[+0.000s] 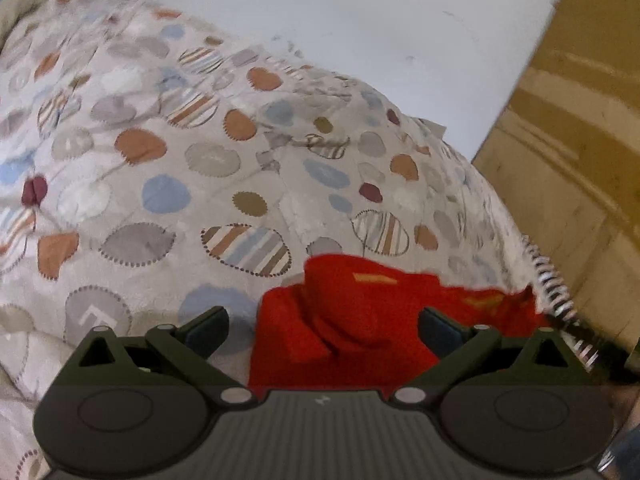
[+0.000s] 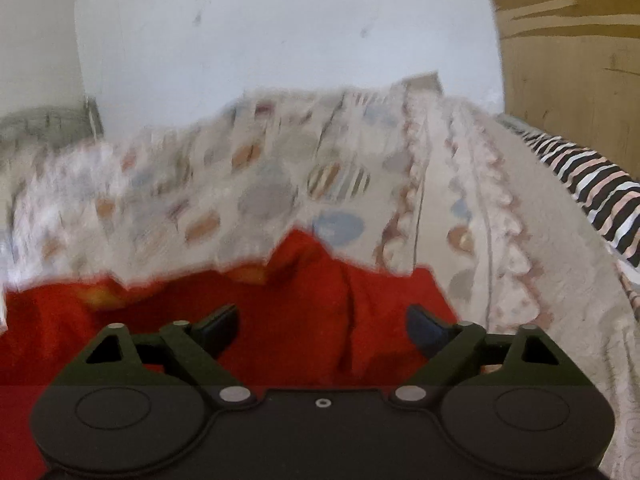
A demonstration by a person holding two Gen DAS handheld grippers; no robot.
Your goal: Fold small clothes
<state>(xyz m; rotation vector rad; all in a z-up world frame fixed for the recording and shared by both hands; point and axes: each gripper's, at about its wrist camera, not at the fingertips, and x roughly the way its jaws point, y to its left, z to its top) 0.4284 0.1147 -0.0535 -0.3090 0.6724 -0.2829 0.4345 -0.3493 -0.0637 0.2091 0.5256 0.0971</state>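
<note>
— Where are your grippers?

— Your left gripper [image 1: 322, 326] and right gripper [image 2: 322, 326] both have their fingers spread apart, gripping nothing. The red garment [image 1: 360, 316] lies rumpled on the bed, right under and between both sets of fingers.

— Which step is that?

— Looks like the approach before a fold — you likely need to pinch two edges or corners and spread the cloth flat first.

— Room to work?

— The patterned bedspread [image 1: 180, 168] offers open ground ahead and to your left. Rightward, the bed's edge, a striped cloth [image 2: 600, 192] and a wooden panel [image 1: 568, 128] are near — fold away from them.
</note>
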